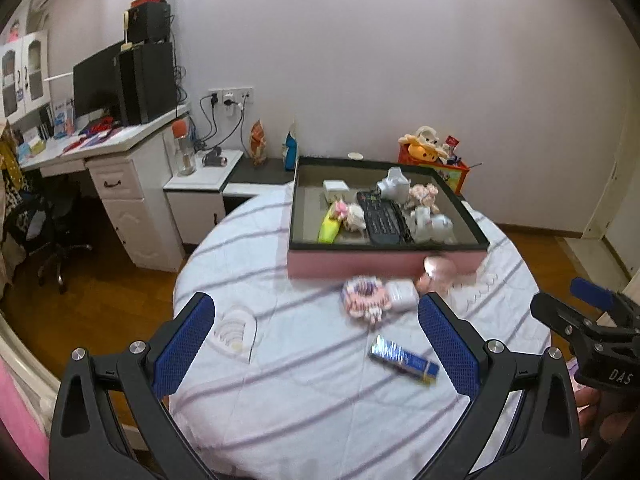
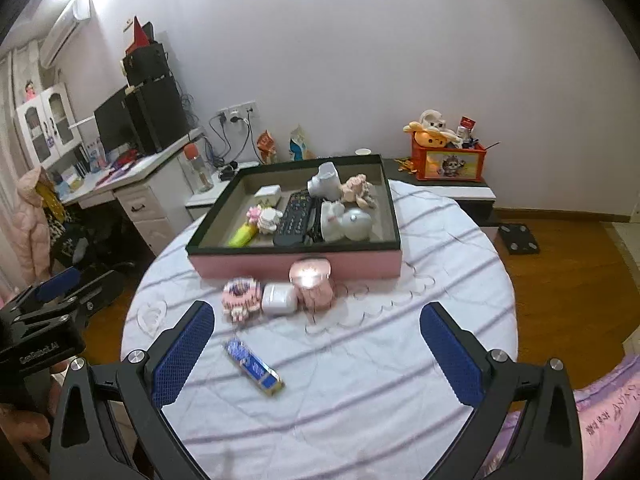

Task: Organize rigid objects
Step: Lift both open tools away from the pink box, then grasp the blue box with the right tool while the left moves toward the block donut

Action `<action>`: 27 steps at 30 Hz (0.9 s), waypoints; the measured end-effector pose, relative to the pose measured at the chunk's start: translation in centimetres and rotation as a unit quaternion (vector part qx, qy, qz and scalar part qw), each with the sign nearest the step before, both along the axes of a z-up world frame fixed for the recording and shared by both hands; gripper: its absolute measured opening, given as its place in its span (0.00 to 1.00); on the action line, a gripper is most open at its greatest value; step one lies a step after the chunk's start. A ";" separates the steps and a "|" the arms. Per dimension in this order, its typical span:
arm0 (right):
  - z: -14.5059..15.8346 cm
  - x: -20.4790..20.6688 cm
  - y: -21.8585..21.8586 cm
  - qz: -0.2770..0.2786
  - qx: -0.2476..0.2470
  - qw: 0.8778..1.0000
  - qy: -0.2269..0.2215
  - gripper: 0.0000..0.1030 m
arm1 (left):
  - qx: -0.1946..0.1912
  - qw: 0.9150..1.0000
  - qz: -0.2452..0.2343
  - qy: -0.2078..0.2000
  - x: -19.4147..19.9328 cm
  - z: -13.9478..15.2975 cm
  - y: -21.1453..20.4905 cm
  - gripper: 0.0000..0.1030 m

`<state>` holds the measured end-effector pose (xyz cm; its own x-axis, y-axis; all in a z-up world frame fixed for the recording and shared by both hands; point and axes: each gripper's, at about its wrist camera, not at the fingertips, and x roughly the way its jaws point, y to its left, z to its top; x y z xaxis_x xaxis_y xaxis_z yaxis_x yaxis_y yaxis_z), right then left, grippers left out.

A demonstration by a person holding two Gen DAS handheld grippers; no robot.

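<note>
A pink box with a black rim [image 1: 384, 266] [image 2: 296, 265] stands at the far side of the round table; inside lie a black remote [image 1: 382, 218] [image 2: 294, 218], a yellow item [image 1: 329, 230], white and pink toys. In front of the box sit a pink block toy [image 1: 364, 294] [image 2: 240, 298], a white case [image 1: 400, 294] [image 2: 279, 299] and a pink round object [image 1: 438, 272] [image 2: 314, 282]. A blue flat package [image 1: 404, 360] [image 2: 254, 364] lies nearer. My left gripper [image 1: 316, 348] is open and empty over the table. My right gripper [image 2: 318, 350] is open and empty too.
The table has a white striped cloth [image 1: 300, 400] [image 2: 360, 400]. A white desk with monitor [image 1: 100, 84] stands at the left, an orange toy box [image 2: 448, 160] behind the table. Wooden floor surrounds the table.
</note>
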<state>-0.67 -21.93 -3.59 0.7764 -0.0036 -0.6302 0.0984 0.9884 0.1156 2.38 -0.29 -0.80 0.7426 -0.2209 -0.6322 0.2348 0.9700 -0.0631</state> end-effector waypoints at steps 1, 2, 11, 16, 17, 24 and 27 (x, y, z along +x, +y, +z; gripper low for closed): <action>-0.1 -0.3 0.4 -0.001 -0.007 1.000 0.001 1.00 | 0.003 1.000 0.000 0.003 -0.4 -0.4 0.1 1.00; -0.2 -0.6 0.7 0.000 -0.010 1.000 0.001 1.00 | 0.006 1.000 0.001 0.006 -0.6 -0.7 0.2 1.00; -0.3 -1.9 2.7 0.020 -0.018 1.000 0.001 1.00 | 0.004 1.000 0.017 0.025 -2.1 -2.1 1.9 1.00; 0.0 -2.1 3.0 0.020 -0.020 1.000 -0.001 1.00 | 0.002 1.000 0.017 0.023 -2.4 -2.0 2.1 1.00; 0.0 -2.1 3.0 0.020 -0.020 1.000 -0.002 1.00 | 0.002 1.000 0.016 0.022 -2.5 -2.0 2.1 1.00; 0.1 -2.3 2.6 0.013 -0.021 1.000 -0.002 1.00 | 0.004 1.000 0.016 0.022 -2.5 -1.8 1.9 1.00; -0.1 -2.2 2.3 0.013 -0.019 1.000 0.001 1.00 | 0.003 1.000 0.017 0.024 -2.5 -1.8 1.9 1.00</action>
<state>-2.85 -19.58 -3.68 0.7752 -0.0071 -0.6316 0.0731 0.9942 0.0786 -0.13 1.63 -2.62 0.7180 -0.1924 -0.6689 0.1985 0.9777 -0.0680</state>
